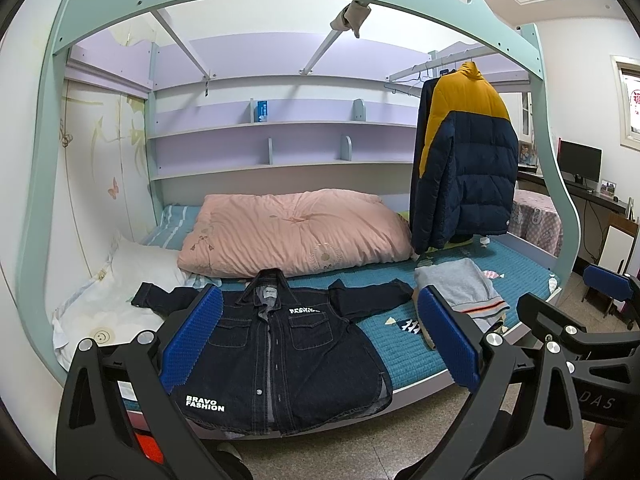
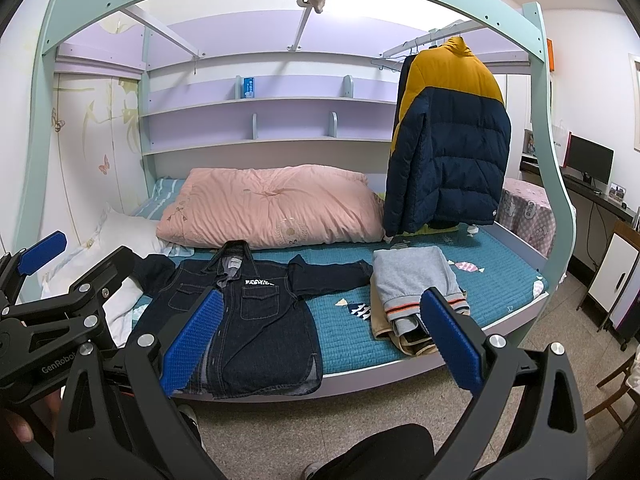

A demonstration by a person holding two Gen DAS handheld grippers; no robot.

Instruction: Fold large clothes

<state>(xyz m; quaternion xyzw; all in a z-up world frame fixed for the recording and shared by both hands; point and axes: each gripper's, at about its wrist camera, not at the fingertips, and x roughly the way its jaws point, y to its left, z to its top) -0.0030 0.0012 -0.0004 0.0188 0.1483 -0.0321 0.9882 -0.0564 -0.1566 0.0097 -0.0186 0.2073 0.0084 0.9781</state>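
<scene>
A dark denim jacket [image 1: 280,344] with white "BRAVO FASHION" lettering lies flat, face up, sleeves spread, at the front edge of the teal bed [image 1: 404,348]. It also shows in the right wrist view [image 2: 248,320]. My left gripper [image 1: 320,340] is open and empty, held in front of the bed over the jacket's hem. My right gripper [image 2: 320,340] is open and empty, to the right of the left one, its blue pads [image 2: 452,344] framing the jacket's right side and the folded pile. Each gripper appears at the edge of the other's view.
A pile of folded grey and tan clothes [image 2: 416,292] lies on the bed to the right of the jacket. A pink quilt [image 2: 268,208] and white pillow [image 1: 116,304] lie behind and left. A navy-yellow puffer jacket [image 2: 448,140] hangs at the right. The bed frame arches overhead.
</scene>
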